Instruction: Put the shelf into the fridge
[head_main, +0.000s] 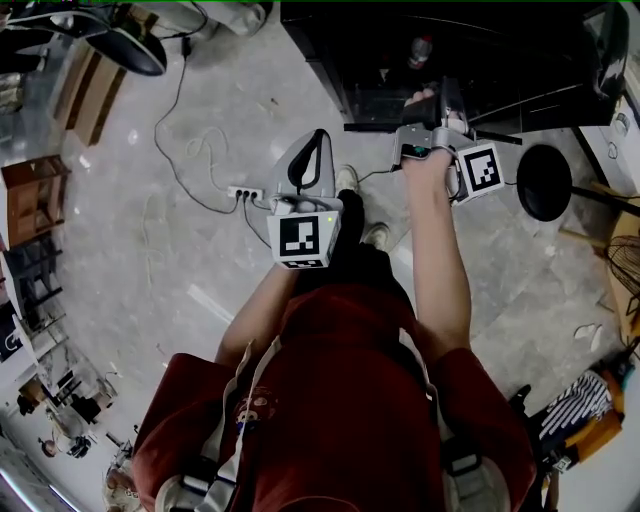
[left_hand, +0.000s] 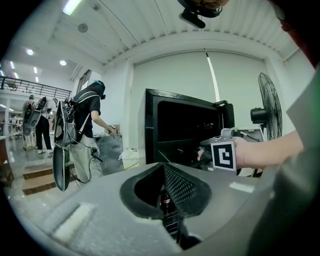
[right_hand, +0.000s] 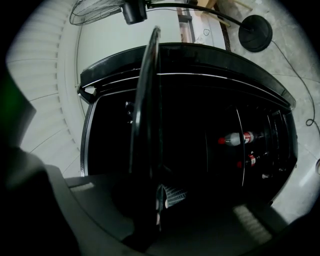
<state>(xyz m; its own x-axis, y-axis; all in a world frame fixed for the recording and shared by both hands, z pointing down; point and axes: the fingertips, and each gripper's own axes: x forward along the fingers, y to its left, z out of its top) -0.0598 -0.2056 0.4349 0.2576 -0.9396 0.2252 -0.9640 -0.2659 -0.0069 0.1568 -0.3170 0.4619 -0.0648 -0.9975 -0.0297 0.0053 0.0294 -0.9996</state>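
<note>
One shelf (right_hand: 150, 90), pinched edge-on in my right gripper's (right_hand: 157, 200) fingers (right_hand: 176, 195), points lengthwise into the open fridge (right_hand: 200, 60) ahead.

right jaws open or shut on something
Shut on the shelf: its dark panel stands edge-on between the right gripper jaws.

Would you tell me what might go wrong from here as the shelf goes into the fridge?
1. Only the right gripper grips the shelf, by one edge; it may tilt or slip.
2. Bottles are inside the fridge; the shelf might knock them.
3. A power strip and cables lie by the person's feet, a likely trip hazard.
</note>
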